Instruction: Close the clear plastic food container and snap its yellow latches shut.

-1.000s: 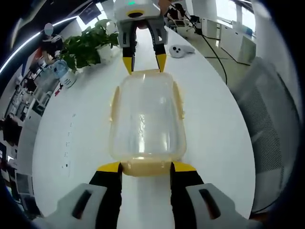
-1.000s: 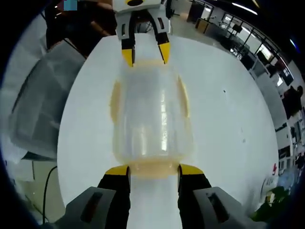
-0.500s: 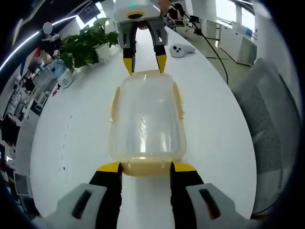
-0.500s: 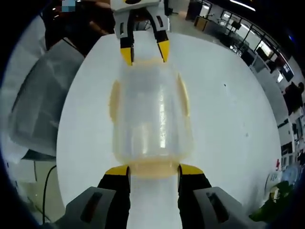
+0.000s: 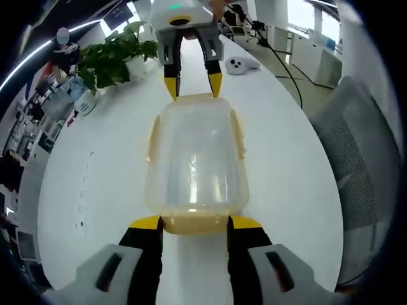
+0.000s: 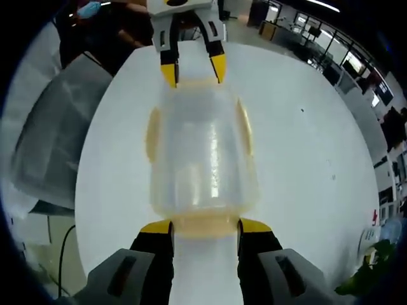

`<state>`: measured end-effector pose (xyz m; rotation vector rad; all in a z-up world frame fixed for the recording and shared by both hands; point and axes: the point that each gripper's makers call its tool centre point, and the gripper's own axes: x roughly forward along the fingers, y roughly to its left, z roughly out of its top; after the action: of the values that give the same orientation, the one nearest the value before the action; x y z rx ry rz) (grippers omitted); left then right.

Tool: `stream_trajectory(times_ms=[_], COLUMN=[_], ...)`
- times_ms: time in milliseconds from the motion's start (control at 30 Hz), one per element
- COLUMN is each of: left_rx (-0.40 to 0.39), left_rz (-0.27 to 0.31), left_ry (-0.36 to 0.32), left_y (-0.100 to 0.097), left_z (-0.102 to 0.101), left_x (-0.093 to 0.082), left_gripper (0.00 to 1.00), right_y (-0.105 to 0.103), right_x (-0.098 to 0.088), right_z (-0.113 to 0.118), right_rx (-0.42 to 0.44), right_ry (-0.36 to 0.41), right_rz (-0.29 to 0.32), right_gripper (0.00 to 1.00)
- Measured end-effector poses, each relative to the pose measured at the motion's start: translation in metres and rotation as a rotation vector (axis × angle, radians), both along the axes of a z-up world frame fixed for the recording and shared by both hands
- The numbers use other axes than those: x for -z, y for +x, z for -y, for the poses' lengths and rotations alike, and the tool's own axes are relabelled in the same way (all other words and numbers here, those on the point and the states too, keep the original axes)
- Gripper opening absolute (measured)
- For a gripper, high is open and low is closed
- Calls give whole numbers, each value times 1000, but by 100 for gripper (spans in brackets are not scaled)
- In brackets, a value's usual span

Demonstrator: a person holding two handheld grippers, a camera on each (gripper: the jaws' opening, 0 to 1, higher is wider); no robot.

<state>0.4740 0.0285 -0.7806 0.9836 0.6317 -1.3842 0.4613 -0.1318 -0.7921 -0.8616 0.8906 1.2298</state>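
Note:
The clear plastic container (image 5: 196, 155) lies lid-down-closed on the white table (image 5: 286, 140), its side yellow latches (image 5: 241, 135) flat against the walls. My left gripper (image 5: 195, 223) is open, its yellow-tipped jaws flanking the near end latch (image 5: 194, 222). My right gripper (image 5: 193, 88) faces it from the far end, open, jaws either side of that end latch. In the right gripper view the container (image 6: 203, 152) runs from my right gripper (image 6: 205, 227) up to my left gripper (image 6: 194, 73). Whether the jaws touch the latches I cannot tell.
A potted plant (image 5: 114, 60), a water bottle (image 5: 81, 95) and a small white device (image 5: 241, 65) stand at the table's far side. A grey mesh chair (image 5: 356, 165) sits past the table edge; the chair (image 6: 51, 127) is at left in the right gripper view.
Both views have drifted a little with the hands. The container and both grippers keep the same places relative to each other.

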Motion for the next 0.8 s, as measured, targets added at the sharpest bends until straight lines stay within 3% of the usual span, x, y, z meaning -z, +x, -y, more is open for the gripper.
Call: stream_trajectory(times_ms=[800], left_rx=[-10], left_rz=[-36], left_ry=[1], left_y=[2], left_z=[0], left_x=[12], left_gripper=[40], right_y=[2], right_x=[5], right_z=[0], right_rx=[6], right_ry=[9], right_rz=[-21], right_gripper=[38])
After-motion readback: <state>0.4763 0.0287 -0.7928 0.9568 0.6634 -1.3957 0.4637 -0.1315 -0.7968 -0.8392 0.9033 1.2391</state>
